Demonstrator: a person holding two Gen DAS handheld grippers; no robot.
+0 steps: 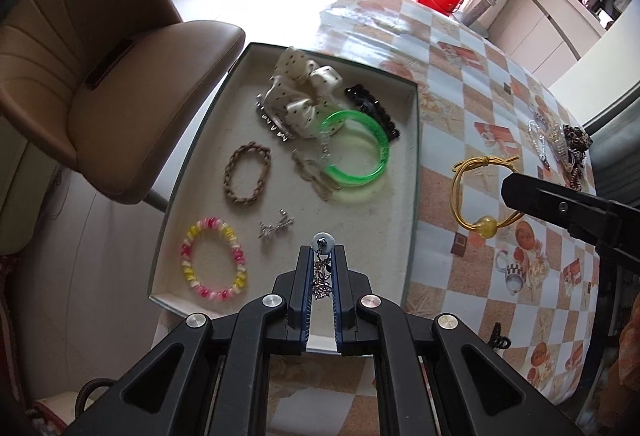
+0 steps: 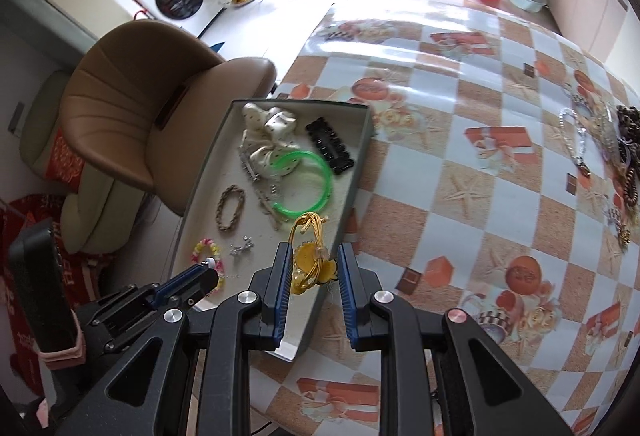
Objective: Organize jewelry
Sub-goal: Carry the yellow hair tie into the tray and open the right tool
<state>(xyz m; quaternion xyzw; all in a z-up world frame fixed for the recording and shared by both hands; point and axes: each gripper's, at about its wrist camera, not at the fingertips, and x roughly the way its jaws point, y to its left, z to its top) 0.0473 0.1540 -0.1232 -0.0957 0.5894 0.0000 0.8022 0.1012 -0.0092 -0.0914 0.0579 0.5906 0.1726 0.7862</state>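
Observation:
An open grey tray lies on the patterned tablecloth. In it are a polka-dot scrunchie, a green bangle, a black claw clip, a brown braided hair tie, a pink-yellow spiral tie and a small silver clip. My left gripper is shut on a thin metal chain with a pale bead at its tip, above the tray's near end. My right gripper is shut on a yellow elastic hair tie, which hangs by the tray's right wall.
A pile of chains and hair ties lies at the table's far right. A small black clip sits near the front edge. A brown padded chair stands close to the tray's left side, past the table edge.

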